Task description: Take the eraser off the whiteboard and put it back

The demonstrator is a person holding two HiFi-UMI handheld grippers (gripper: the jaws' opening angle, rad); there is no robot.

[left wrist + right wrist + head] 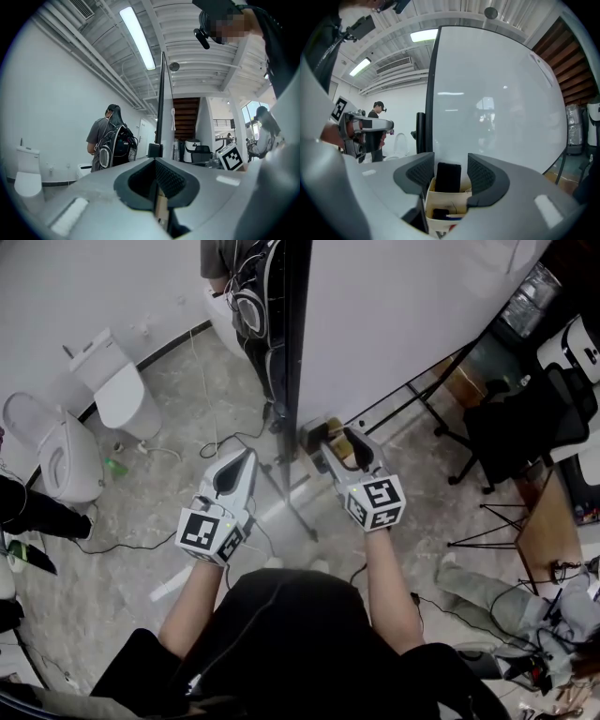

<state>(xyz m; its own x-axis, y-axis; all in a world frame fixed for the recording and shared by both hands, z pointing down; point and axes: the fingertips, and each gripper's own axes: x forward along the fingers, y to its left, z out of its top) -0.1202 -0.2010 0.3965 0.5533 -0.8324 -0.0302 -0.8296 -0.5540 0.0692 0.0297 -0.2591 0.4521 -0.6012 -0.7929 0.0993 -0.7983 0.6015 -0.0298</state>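
**Right gripper spread around the eraser at the whiteboard**

In the right gripper view, the right gripper [449, 164] points at the whiteboard [497, 93] with its jaws spread. The black eraser [448, 177] stands upright between them against the board face. There is a clear gap at the 3 o'clock pad and only a sliver at the 9 o'clock pad, so neither pad presses on it. The eraser's lower end sits behind the rim of a cream tray [446, 199] fixed at the board. I cannot tell whether the eraser rests in the tray or clings to the board. A small dark item lies lower in the tray.

In the head view, the board is seen almost edge-on. Its dark frame runs toward 12 o'clock, and the right gripper [339, 444] is at its foot. The left gripper [246, 457] hangs at about 8 o'clock from the right one, on the far side of the frame and clear of the board.

The left gripper view shows its jaws pressed together with nothing between them. A person with a backpack [108, 140] stands beyond at 10 o'clock.

Two toilets [117, 385] sit on the floor at 10 o'clock in the head view, and a dark chair [525, 427] at 3 o'clock.
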